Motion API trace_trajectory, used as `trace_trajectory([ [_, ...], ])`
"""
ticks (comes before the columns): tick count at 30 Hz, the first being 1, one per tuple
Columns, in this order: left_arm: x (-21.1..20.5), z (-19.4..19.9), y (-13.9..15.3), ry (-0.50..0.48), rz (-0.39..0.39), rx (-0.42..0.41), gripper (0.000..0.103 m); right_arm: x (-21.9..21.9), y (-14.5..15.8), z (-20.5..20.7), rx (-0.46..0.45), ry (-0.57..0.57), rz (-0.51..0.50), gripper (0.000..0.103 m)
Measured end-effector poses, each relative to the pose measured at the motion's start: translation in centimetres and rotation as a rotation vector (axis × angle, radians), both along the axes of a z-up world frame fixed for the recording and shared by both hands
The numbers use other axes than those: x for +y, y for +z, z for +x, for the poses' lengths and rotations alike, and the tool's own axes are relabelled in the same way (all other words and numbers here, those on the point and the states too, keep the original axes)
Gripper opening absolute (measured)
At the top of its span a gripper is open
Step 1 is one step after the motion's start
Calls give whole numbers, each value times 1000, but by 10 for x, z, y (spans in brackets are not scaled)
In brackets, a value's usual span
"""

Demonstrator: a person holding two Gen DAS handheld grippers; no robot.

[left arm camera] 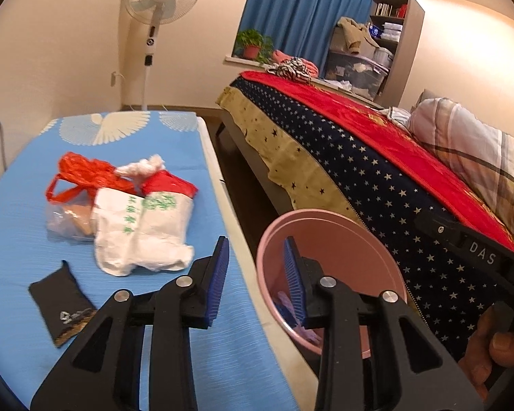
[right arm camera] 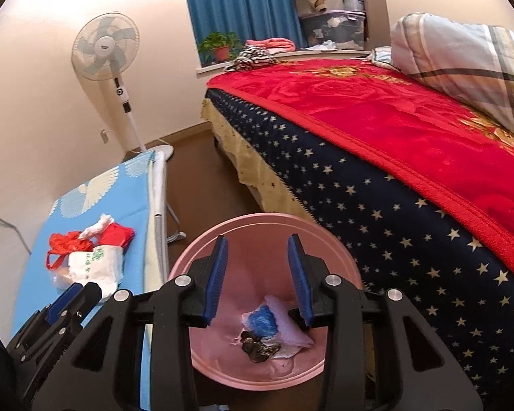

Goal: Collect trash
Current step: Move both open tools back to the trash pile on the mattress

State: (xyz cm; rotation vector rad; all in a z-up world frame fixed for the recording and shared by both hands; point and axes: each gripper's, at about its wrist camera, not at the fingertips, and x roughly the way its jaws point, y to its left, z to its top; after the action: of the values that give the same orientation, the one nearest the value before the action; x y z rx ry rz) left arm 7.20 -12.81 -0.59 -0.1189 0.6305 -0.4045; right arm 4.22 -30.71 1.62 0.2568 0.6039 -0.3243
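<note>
Your left tongs [left arm camera: 257,274] are released with nothing between the pads, straddling the worktop [left arm camera: 24,239] edge and the pink bin [left arm camera: 377,236]. Your right tongs [right arm camera: 258,274] are released too, hanging over the bin's mouth at 12 o'clock, likely because something was just dropped there; blue and dark scraps [right arm camera: 262,334] lie at the bottom. From the left tongs, the remaining trash sits at 10 o'clock: a black pouch [left arm camera: 60,303] nearest, then a white printed bag [left arm camera: 140,236] overlapping a red bag [left arm camera: 82,174] and a tissue wad [left arm camera: 144,166]. The worktop's right edge runs close to the bin, and the bed [left arm camera: 377,157] crowds its far side, so keep your swing narrow.
</note>
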Motion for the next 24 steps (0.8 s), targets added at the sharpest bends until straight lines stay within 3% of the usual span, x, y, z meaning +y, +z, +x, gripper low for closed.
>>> trace_trajectory([
  [14,48,-14,10,114,31,-70,23,39,5,7,-38,106,38,35],
  [24,86,-5,1,238,19,-54,23,73,-11,32,-35,208,84,34],
])
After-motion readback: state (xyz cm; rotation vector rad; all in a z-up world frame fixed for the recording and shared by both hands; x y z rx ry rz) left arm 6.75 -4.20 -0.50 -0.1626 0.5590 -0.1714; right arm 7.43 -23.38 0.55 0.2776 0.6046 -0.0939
